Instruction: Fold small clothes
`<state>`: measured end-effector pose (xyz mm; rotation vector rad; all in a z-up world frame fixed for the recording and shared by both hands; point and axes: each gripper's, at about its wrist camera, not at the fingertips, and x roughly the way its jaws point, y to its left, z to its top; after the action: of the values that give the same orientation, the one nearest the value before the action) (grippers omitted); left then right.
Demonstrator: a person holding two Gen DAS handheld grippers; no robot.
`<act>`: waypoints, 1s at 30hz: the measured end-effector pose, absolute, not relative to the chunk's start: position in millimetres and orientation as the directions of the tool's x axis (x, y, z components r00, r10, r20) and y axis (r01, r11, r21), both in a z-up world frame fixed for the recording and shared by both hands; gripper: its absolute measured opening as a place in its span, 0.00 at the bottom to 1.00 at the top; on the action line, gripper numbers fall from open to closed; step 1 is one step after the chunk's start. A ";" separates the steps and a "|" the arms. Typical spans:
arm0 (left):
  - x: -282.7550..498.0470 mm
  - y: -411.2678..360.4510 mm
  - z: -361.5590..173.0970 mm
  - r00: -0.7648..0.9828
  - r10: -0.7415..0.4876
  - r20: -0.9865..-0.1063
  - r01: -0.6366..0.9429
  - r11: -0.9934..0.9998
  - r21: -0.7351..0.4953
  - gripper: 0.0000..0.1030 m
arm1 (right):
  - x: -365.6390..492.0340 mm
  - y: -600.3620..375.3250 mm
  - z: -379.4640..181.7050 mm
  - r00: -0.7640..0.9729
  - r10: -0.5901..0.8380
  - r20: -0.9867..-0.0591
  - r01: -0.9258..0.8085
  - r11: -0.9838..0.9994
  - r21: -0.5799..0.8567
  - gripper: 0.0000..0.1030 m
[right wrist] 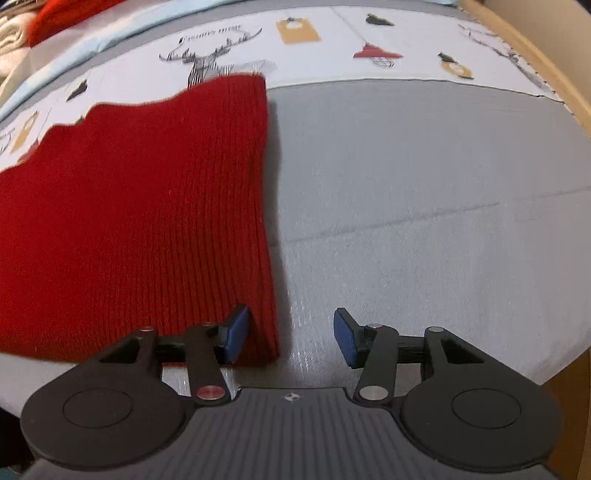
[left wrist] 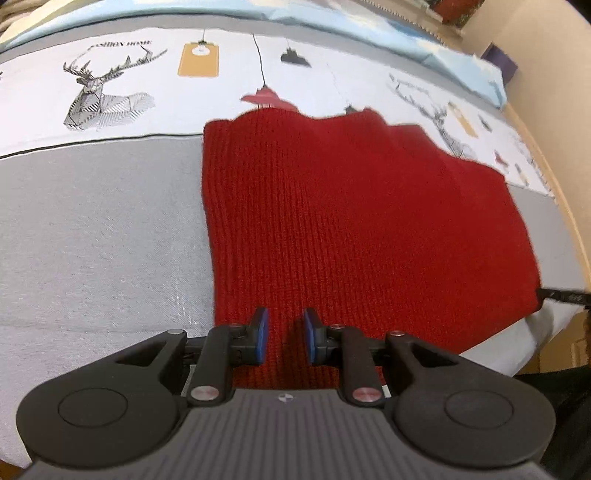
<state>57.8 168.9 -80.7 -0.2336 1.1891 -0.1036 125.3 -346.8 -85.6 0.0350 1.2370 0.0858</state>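
Observation:
A red ribbed knit garment (left wrist: 351,221) lies flat on the bed. It also shows in the right wrist view (right wrist: 140,206). My left gripper (left wrist: 285,336) hovers over the garment's near edge, close to its left side, jaws a little apart with nothing between the blue pads. My right gripper (right wrist: 290,338) is open wide at the garment's near right corner. Its left pad (right wrist: 236,332) rests over the red knit, its right pad (right wrist: 345,338) over the grey bedspread.
The bed has a grey bedspread (left wrist: 92,240) with a white band printed with deer and lamps (left wrist: 99,96). A light blue sheet (left wrist: 332,22) lies at the far edge. A wooden bed frame (right wrist: 546,66) runs along the right. Folded clothes (right wrist: 22,26) sit far left.

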 end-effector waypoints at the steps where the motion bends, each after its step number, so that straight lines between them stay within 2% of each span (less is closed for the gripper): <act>1: 59.2 166.5 -84.6 0.353 -0.190 -0.916 -0.041 0.975 -0.218 0.21 | 124.7 -345.6 -83.8 0.336 0.083 -0.938 -0.056 0.996 0.068 0.50; 4: 63.1 163.3 -96.1 0.301 -0.148 -0.942 -0.051 0.984 -0.171 0.21 | 119.9 -346.1 -72.4 0.387 0.112 -0.915 -0.077 0.993 0.089 0.48; 16: 59.1 197.4 -74.0 0.405 -0.152 -0.902 -0.169 0.957 -0.237 0.22 | 124.5 -354.9 -76.9 0.386 0.086 -0.919 -0.040 0.996 0.076 0.50; 19: 51.7 214.8 -64.7 0.445 -0.131 -0.886 -0.221 0.943 -0.250 0.23 | 118.1 -348.9 -59.8 0.479 0.063 -0.875 -0.044 0.998 0.048 0.50; 21: 45.1 224.8 -58.4 0.467 -0.118 -0.876 -0.239 0.937 -0.253 0.23 | 113.7 -348.1 -48.3 0.536 0.088 -0.840 -0.043 0.996 0.077 0.50; 23: 39.1 232.9 -53.4 0.482 -0.110 -0.869 -0.243 0.936 -0.254 0.23 | 113.8 -346.8 -50.2 0.522 0.101 -0.847 -0.045 0.995 0.091 0.50; 26: 27.9 248.7 -49.4 0.495 -0.095 -0.864 -0.259 0.932 -0.251 0.23 | 119.7 -337.0 -80.6 0.373 0.019 -0.928 -0.051 0.999 0.000 0.51; 28: 20.0 260.8 -47.1 0.505 -0.083 -0.859 -0.277 0.927 -0.252 0.23 | 119.5 -332.2 -84.9 0.379 -0.007 -0.925 -0.056 0.998 -0.031 0.51; 30: 11.6 274.5 -43.7 0.522 -0.068 -0.850 -0.297 0.920 -0.256 0.23 | 115.2 -328.2 -72.7 0.455 -0.030 -0.890 -0.016 0.999 -0.042 0.50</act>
<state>11.6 274.5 -43.7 -0.3968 1.0198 0.1417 115.2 -328.2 -72.7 -0.0471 1.0990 -0.0086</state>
